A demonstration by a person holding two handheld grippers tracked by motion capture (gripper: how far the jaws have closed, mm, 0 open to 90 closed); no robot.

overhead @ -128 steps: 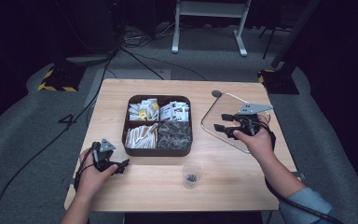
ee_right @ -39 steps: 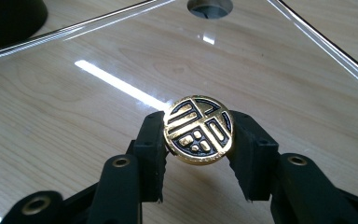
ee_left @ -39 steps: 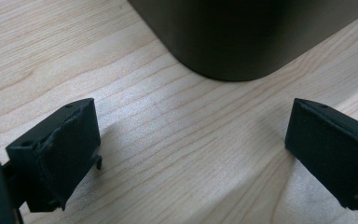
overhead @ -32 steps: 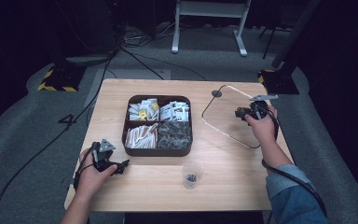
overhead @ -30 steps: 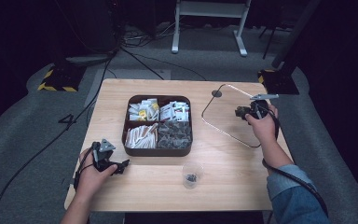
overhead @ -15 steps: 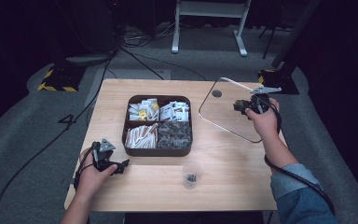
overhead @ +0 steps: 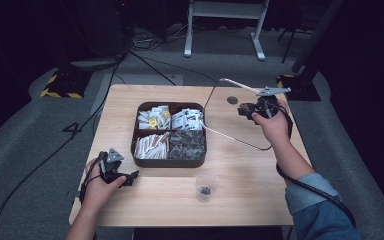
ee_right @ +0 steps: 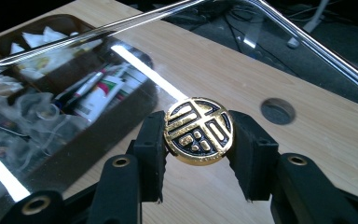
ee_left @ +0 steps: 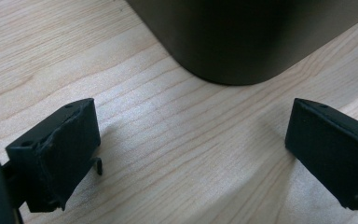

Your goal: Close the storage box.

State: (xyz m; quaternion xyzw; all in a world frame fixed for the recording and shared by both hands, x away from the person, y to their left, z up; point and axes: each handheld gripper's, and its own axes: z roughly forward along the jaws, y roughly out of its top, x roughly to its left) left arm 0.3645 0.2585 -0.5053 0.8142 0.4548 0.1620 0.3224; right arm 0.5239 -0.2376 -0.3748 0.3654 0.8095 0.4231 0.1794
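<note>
One wooden table (overhead: 240, 200) carries brown four-compartment tray (overhead: 169, 160) of packets. Glass lid (overhead: 230, 112) held tilted above table, right of tray, lower edge near tray's right rim. Right gripper (ee_right: 198, 140) clamped on lid's gold round knob (ee_right: 199, 130). Left gripper (ee_left: 191, 140) jaws apart, nothing between, resting on table near tray corner. Small clear cup (overhead: 206, 187) in front of tray.

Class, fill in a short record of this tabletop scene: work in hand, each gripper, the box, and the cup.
Work in hand: glass lid lifted, tilted, beside the box.
Right gripper: shut on the lid's gold knob.
Left gripper: open, low over the table, near a box corner.
Box: uncovered, four compartments of packets.
Cup: clear, in front of the box.
</note>
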